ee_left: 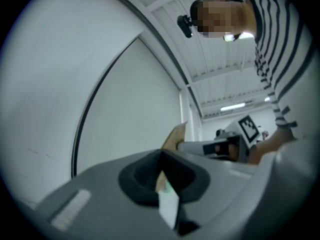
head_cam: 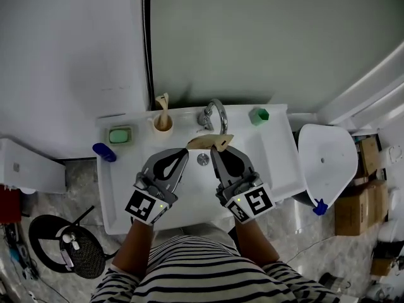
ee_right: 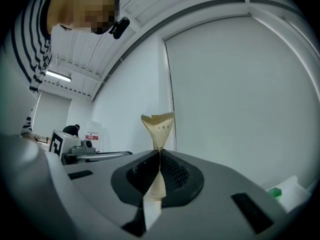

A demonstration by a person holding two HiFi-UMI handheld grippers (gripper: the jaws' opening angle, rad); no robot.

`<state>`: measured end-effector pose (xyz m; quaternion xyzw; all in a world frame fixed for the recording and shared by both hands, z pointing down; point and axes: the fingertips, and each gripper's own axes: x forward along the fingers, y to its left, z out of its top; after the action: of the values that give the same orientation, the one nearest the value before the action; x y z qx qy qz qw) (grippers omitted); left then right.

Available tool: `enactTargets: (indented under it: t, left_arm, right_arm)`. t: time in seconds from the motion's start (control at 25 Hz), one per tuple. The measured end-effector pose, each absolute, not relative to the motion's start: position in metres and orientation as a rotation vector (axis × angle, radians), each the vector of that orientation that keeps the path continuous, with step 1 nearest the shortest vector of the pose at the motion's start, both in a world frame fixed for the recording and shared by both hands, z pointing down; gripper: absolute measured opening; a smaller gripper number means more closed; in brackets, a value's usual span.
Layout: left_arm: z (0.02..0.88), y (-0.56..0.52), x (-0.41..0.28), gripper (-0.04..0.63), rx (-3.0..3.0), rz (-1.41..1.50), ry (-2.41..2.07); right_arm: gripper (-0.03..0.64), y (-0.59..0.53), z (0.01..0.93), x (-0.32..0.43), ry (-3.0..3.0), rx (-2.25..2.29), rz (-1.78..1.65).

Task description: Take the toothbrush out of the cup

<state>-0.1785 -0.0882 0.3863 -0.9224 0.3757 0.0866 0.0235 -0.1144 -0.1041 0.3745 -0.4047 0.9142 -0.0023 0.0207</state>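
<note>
A tan cup [head_cam: 163,125] stands at the back of the white sink [head_cam: 278,163], left of the tap, with a pale wooden toothbrush [head_cam: 164,102] upright in it. Both grippers hover over the basin in front of it, side by side. My left gripper [head_cam: 184,151] and right gripper [head_cam: 218,149] are each shut on an end of a tan paper wrapper [head_cam: 211,142] stretched between them. In the left gripper view a tan and white strip [ee_left: 168,200] sits pinched in the jaws [ee_left: 161,157]. In the right gripper view the wrapper's serrated end [ee_right: 159,126] sticks up from the shut jaws [ee_right: 160,152].
A chrome tap [head_cam: 214,113] rises at the sink's back centre, with the drain [head_cam: 202,160] below it. A green soap dish [head_cam: 120,135] and a blue object [head_cam: 104,152] lie at the left, a green item [head_cam: 259,115] at the right. A toilet [head_cam: 325,153] stands right of the sink.
</note>
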Motion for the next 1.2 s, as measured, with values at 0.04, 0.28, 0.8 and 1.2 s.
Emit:
enactTargets:
  t: [0.04,0.28,0.8,1.2]
  left_arm:
    - [0.387,-0.088,-0.177,0.008,-2.858,0.264,1.162]
    - [0.393,-0.091,-0.173,0.009,-2.842,0.208,1.196]
    - [0.434,-0.137,-0.202,0.067,-2.826,0.006,1.374]
    - [0.468,-0.194,-0.223,0.124,-2.803,-0.159,1.516]
  right_arm:
    - [0.012,-0.104,0.378,-0.114,2.842,-1.254,-0.008]
    - [0.012,-0.105,0.389,-0.116,2.879,-1.218,-0.027]
    - [0.012,-0.116,0.401,-0.122,2.928,-1.189,-0.03]
    - [0.012,-0.121,0.406,-0.122,2.933,-1.215,-0.033]
